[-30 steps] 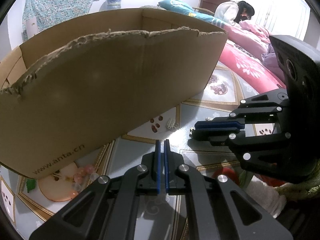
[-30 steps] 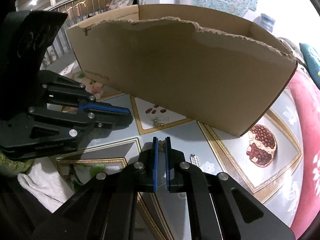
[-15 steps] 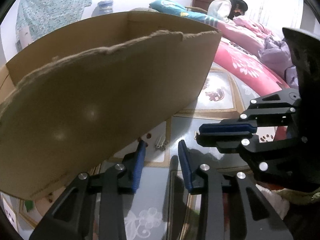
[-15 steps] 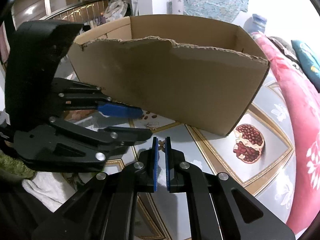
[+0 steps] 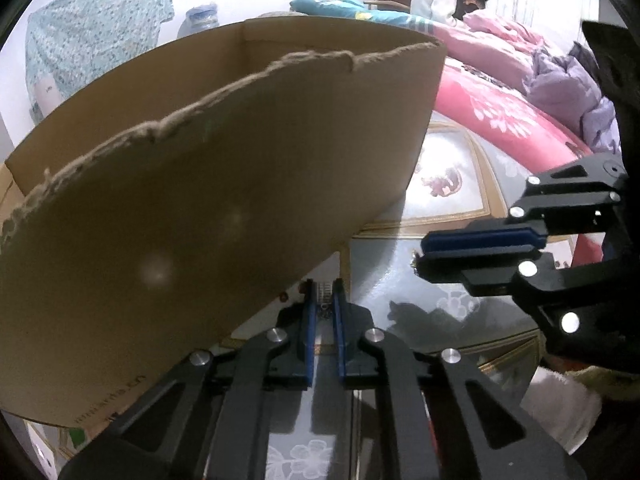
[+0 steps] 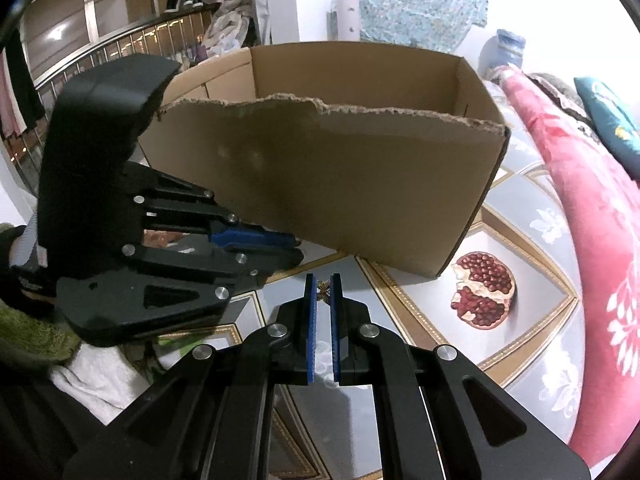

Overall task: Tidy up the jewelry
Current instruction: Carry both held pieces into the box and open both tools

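We close the left gripper (image 5: 325, 300) on a silver clip (image 5: 324, 292); the right gripper (image 6: 323, 292) pinches a butterfly piece (image 6: 323, 291). Both await the box (image 6: 360, 184).

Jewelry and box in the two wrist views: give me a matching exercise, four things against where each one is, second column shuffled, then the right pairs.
Things
1. butterfly charm
2. silver rhinestone piece
3. cardboard box
4. pomegranate picture

Places
A. standing open-topped on the tablecloth, behind both grippers
B. printed on the tablecloth, by the box's right corner
C. between the tips of the left gripper, whose jaws are closing
D. pinched between the blue pads of the right gripper

Pairs: 1-D, 2-C, 3-A, 4-B
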Demonstrator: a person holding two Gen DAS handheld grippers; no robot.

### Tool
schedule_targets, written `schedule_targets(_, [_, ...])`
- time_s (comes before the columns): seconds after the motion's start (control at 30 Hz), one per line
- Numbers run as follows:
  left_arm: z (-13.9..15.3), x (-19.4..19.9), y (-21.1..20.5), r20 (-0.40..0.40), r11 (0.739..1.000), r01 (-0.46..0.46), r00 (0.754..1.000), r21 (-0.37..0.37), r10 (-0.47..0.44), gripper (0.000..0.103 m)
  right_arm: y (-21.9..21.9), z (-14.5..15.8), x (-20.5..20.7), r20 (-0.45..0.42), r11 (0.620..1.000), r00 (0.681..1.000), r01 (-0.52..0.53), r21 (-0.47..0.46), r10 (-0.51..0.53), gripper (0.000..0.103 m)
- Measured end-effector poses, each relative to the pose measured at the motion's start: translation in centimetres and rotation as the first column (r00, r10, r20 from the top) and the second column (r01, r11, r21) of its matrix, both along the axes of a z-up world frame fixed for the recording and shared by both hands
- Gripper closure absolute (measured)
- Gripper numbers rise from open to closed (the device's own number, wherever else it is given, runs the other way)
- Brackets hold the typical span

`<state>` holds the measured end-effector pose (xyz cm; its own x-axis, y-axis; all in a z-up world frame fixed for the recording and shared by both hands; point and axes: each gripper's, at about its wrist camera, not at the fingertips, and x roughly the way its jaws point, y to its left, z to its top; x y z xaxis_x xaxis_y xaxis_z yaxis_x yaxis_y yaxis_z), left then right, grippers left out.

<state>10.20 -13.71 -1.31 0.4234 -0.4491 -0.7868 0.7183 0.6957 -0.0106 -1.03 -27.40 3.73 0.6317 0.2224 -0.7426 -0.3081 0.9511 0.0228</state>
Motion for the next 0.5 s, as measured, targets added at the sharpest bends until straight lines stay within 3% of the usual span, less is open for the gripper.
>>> schedule_targets(0.3, [1.8,-1.4,1.0,0.029,0.999,0.003,1.000,-0.053,-0.002,0.096,-0.5,1.6,-2.0,0.050,1.000,0.998,0.024,0.014,-0.024,0.099])
schedule_targets(0.5, [6.4,-3.2,3.0,0.055,0.986,0.008,0.998,-0.167,0.001,0.096,-1.3,5.0,-3.1,0.119,0.997,0.992,0.021,0.077,-0.030,0.099])
